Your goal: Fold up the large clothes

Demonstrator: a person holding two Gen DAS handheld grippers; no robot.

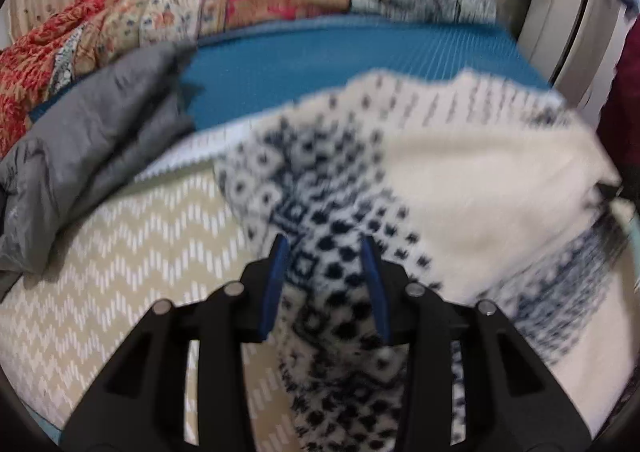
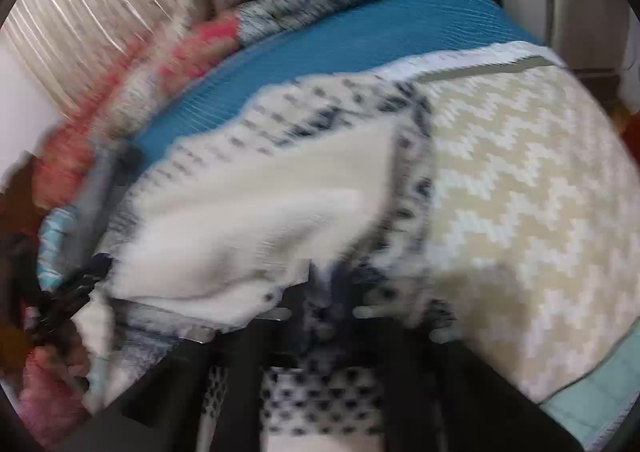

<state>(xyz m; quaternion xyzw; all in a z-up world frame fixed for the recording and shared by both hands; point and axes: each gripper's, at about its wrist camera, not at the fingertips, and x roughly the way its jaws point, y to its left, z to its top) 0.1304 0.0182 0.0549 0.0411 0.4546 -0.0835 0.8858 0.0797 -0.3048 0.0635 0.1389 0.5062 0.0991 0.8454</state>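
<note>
Sweater (image 1: 460,180): cream knit with navy pattern, lying on the bed over the chevron blanket (image 1: 120,272); both ends lifted, judged to carry a fold across.
Left tongs (image 1: 325,252): partly spread; a thick bunch of patterned knit pinched between the blue pads (image 1: 276,284).
Right tongs (image 2: 324,312): pressed together; blurred, patterned edge apparently gripped.
Grey garment (image 1: 88,156): set aside at the left, clear of the folding area.
Blue mat (image 1: 340,52): beyond the sweater.

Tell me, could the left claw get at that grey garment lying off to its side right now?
Probably not yet. The left claw has the patterned sweater bunched between its fingers, so it looks busy. The way to the grey garment across the zigzag bedspread looks clear otherwise.
</note>
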